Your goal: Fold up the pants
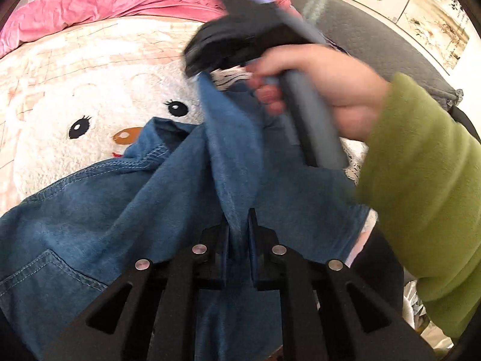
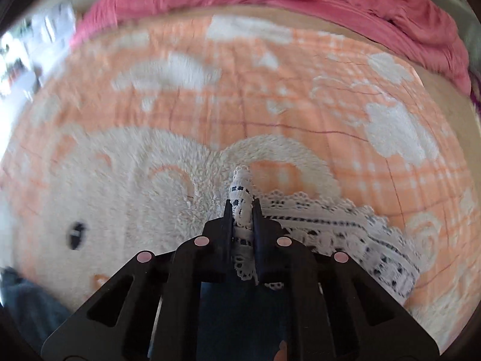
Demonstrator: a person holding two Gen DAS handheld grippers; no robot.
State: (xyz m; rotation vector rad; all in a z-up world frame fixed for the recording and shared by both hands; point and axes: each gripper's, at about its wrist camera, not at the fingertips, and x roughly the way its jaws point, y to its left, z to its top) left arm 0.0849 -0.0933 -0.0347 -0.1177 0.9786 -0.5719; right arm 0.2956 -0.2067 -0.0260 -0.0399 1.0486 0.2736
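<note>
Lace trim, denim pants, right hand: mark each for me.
lace trim [image 2: 242,207], right wrist view, bunched part between the tool's fingers.
denim pants [image 1: 99,222], left wrist view, flat panel above the pocket.
right hand [image 1: 327,90], left wrist view, back of the hand.

Clearance and obstructions over the bed surface.
The orange-and-white plush blanket [image 2: 270,96] with its snowman face lies bare across the far half of the bed, giving open passage up to the crumpled pink quilt [image 1: 114,3] banked along the far edge. Nearer, the blue denim pants [image 1: 99,219] with white lace hem [image 2: 345,225] heap over the blanket and fill the close ground. On the right side in the left wrist view, the right hand [image 1: 333,90] in its green fleece sleeve [image 1: 427,186] and the right gripper [image 1: 222,72] block the way; a grey padded cover [image 1: 375,36] lies behind them.
</note>
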